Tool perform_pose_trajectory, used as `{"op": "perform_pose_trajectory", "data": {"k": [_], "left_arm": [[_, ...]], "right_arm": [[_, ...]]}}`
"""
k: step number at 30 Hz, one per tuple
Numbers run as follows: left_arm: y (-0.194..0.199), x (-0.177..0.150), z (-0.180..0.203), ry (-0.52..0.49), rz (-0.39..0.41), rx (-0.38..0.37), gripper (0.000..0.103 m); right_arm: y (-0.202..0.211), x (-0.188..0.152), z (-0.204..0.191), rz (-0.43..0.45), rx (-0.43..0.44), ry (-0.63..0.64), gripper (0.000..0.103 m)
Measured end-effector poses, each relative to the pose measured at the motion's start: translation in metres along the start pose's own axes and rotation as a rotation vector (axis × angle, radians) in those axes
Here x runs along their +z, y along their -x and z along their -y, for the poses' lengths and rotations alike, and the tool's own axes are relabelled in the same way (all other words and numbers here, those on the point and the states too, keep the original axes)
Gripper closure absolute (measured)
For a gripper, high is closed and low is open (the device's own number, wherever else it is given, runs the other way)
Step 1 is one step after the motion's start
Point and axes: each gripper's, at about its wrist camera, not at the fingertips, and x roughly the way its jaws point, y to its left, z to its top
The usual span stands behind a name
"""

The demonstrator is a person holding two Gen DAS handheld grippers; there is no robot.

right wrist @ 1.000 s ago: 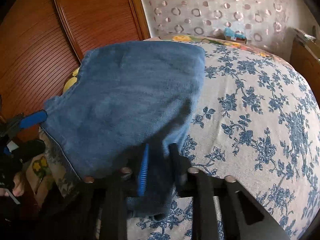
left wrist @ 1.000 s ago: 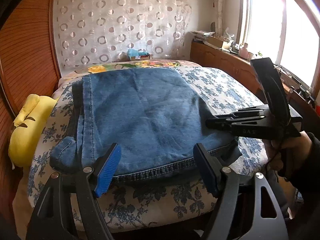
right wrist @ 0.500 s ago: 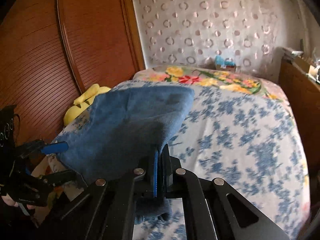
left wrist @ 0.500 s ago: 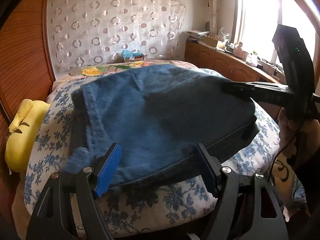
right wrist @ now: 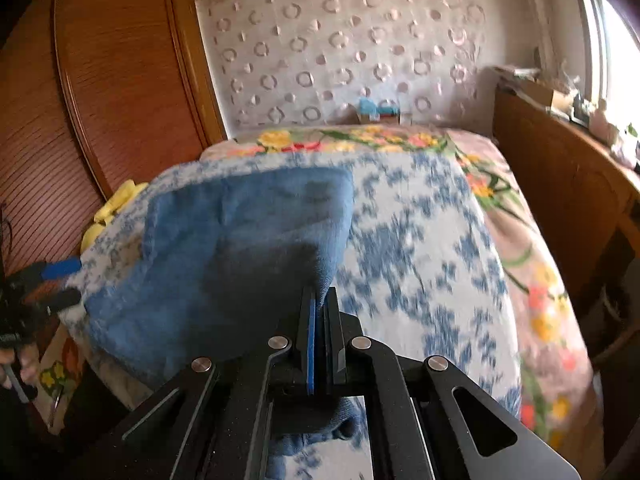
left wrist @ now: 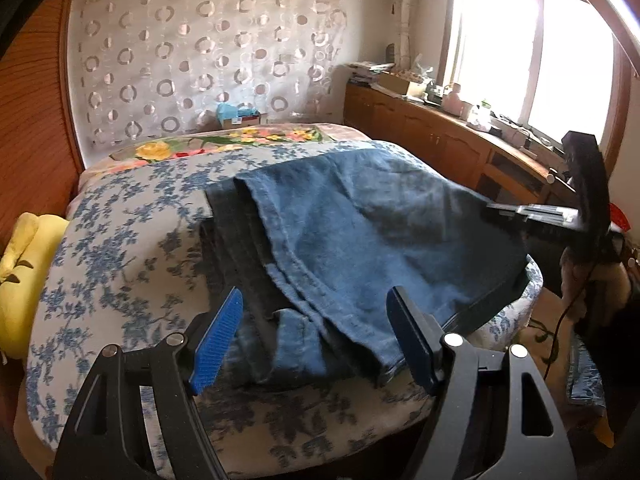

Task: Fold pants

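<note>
Blue denim pants (left wrist: pixel 360 240) lie folded on the flowered bed cover (left wrist: pixel 120 264), skewed toward the near right corner. My left gripper (left wrist: pixel 316 336) hovers open over the near edge of the pants, its blue pads (left wrist: pixel 218 342) not touching the cloth. My right gripper (right wrist: pixel 320 320) is shut on the right edge of the pants (right wrist: pixel 240 248) and lifts it off the bed, so the denim drapes away to the left. From the left wrist, the right gripper (left wrist: pixel 492 210) comes in from the right, its tips on the raised edge.
A yellow plush toy (left wrist: pixel 20 272) sits at the bed's left side by the wooden wardrobe (right wrist: pixel 100 100). A wooden cabinet (left wrist: pixel 440 148) with clutter runs under the window on the right. A small box (left wrist: pixel 240 116) stands at the head of the bed.
The right gripper closed on the pants' right edge, lifted it and pulled it to the right and back. The pants slid and skewed on the bed. The left gripper drew back slightly, still open.
</note>
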Motion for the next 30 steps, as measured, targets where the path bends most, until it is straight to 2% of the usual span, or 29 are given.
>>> {"op": "perform_pose_trajectory", "data": {"k": [5, 7, 9, 12, 13, 18, 26, 29, 30], "left_arm": [[-0.014, -0.001, 0.015, -0.012, -0.018, -0.021, 0.028], [-0.019, -0.003, 0.018, -0.015, -0.034, -0.024, 0.028], [-0.025, -0.006, 0.018, -0.017, -0.05, -0.026, 0.028], [-0.031, -0.012, 0.018, -0.015, -0.067, -0.018, 0.027], [-0.033, -0.014, 0.018, -0.013, -0.072, -0.016, 0.027], [-0.041, -0.024, 0.013, -0.002, -0.101, -0.012, 0.027], [-0.044, -0.031, 0.013, -0.008, -0.092, -0.004, 0.027], [-0.044, -0.032, 0.013, -0.008, -0.094, -0.009, 0.027], [-0.043, -0.031, 0.012, -0.006, -0.093, -0.01, 0.027]], "right_arm": [[-0.006, -0.009, 0.005, -0.011, -0.008, -0.021, 0.1], [-0.012, -0.008, 0.006, -0.015, -0.003, -0.028, 0.093], [-0.013, -0.007, 0.004, -0.029, -0.008, -0.033, 0.076], [-0.022, -0.006, 0.007, -0.05, -0.014, -0.05, 0.062], [-0.025, -0.006, 0.006, -0.059, -0.021, -0.052, 0.061], [-0.029, -0.008, 0.009, -0.074, 0.008, -0.084, 0.06], [-0.03, -0.015, 0.002, -0.075, 0.072, -0.096, 0.06], [-0.025, -0.015, 0.001, -0.046, 0.09, -0.099, 0.086], [-0.017, -0.013, -0.002, -0.001, 0.083, -0.084, 0.089]]}}
